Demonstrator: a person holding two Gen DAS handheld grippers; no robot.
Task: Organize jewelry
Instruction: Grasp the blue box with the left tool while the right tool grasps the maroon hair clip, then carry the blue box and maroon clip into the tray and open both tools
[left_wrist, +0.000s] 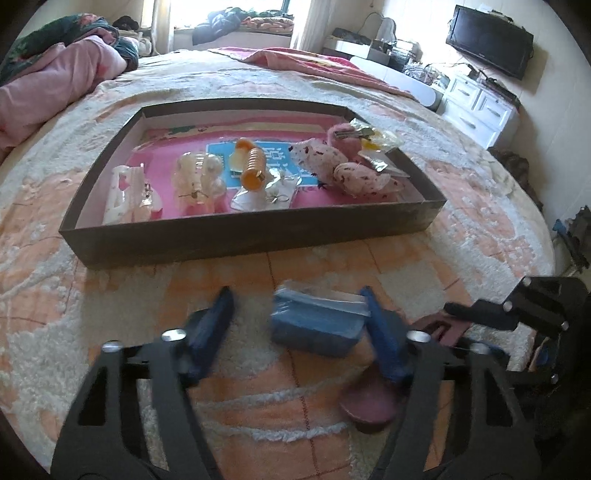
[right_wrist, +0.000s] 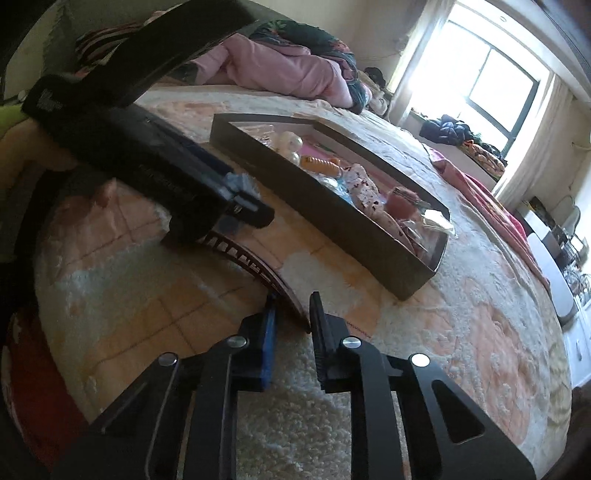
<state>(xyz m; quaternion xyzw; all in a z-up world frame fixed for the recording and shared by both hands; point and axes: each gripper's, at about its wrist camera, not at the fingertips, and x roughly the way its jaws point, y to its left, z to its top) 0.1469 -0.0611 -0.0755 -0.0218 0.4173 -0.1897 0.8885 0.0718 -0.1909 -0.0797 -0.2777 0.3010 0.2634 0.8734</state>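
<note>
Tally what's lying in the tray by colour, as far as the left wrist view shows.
White or clear items, left side of tray: 2
Orange clip: 1
Pink speckled fabric pieces: 2
Pink fuzzy item: 1
Clear bags: unclear
Total: 6 countable

A bedroom in a home, a big bed (left_wrist: 229, 81) filling the room, pink blankets (left_wrist: 55, 81) lying bunched up, sun coming through a window (right_wrist: 491, 85), a TV (left_wrist: 489, 40) hanging over white drawers (left_wrist: 480, 107)

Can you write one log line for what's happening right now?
left gripper: jaws open around blue pouch | right gripper: on dark red band | tray: on bed
</note>
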